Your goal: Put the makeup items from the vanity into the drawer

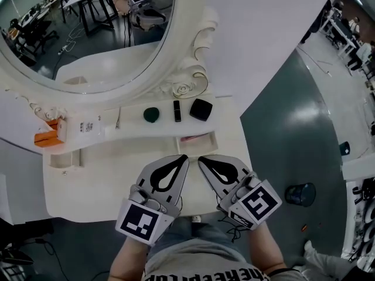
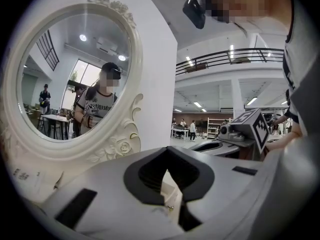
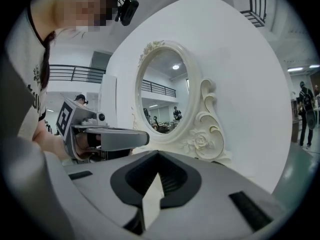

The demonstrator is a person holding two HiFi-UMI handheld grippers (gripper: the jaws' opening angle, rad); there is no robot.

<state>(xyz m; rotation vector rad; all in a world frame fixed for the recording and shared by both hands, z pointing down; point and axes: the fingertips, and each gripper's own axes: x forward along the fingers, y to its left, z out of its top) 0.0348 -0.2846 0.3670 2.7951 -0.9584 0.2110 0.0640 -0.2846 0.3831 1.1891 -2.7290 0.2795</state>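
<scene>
Three makeup items lie on the white vanity top [image 1: 129, 151] below the mirror: a dark green round jar [image 1: 151, 115], a black lipstick tube [image 1: 177, 110] and a black square compact [image 1: 201, 109]. A small open drawer [image 1: 197, 140] sits just in front of them, with something pink inside. My left gripper [image 1: 184, 157] and right gripper [image 1: 200, 158] hover side by side over the vanity's near part, tips close together and short of the drawer. Both are shut and hold nothing. In the gripper views the left gripper [image 2: 167, 150] and the right gripper [image 3: 159, 155] have their jaws together.
An oval mirror [image 1: 88, 34] in an ornate white frame stands at the back. A white box [image 1: 83, 126] and an orange box [image 1: 45, 138] sit on the left of the top, with another small compartment [image 1: 64, 158] below them. A dark round stool [image 1: 300, 194] stands on the floor at right.
</scene>
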